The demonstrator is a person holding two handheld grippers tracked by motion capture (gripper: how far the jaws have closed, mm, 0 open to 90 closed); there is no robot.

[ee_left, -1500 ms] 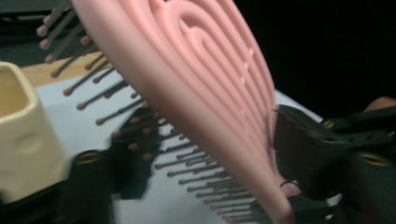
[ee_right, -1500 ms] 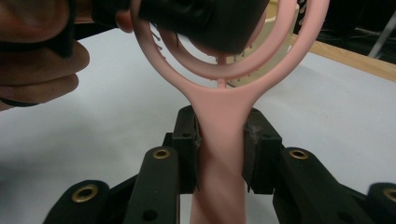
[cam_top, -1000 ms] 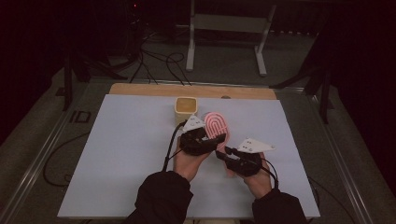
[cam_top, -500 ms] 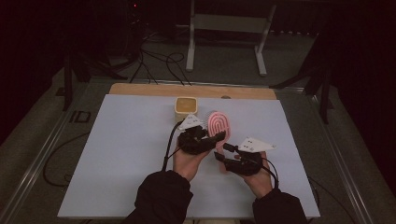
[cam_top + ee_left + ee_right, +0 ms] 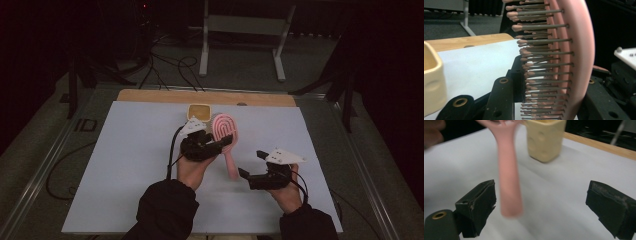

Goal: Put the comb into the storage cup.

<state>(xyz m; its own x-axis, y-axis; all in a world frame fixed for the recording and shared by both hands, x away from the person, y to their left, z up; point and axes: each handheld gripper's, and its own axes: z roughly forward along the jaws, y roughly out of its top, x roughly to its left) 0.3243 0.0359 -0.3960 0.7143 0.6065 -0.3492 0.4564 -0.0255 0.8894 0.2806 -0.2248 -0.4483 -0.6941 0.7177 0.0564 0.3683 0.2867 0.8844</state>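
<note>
From the high view, a pink plastic paddle hairbrush (image 5: 224, 135) stood tilted over the pale blue-grey table sheet (image 5: 125, 165), its oval head raised toward the far edge and its slim handle slanting down toward the person. The left gripper (image 5: 220, 145) was clamped on the brush where head meets handle. Just behind it sat a squat cream-yellow square cup (image 5: 199, 111), near the bare wooden strip of the tabletop (image 5: 150, 96). The right gripper (image 5: 252, 165) hovered beside the handle's tip, its jaws spread wide and having just been opening, with nothing pressed between them.

The left gripper view brought out texture that the high view lacked: rows of thin grey bristles with rounded pink tips stood out from the hairbrush's (image 5: 574, 50) smooth curved back, and the matt black jaws closed on either side of it. The cup's (image 5: 432, 82) glossy, dimpled wall filled the left edge.

The right gripper view showed the handle (image 5: 509, 182) as a smooth, rounded pink bar, blurred, hanging free between the wide-set jaws, closer to the left one and touching neither; their pads looked rough and worn. Beyond it the cup (image 5: 545, 140) stood on the sheet.
</note>
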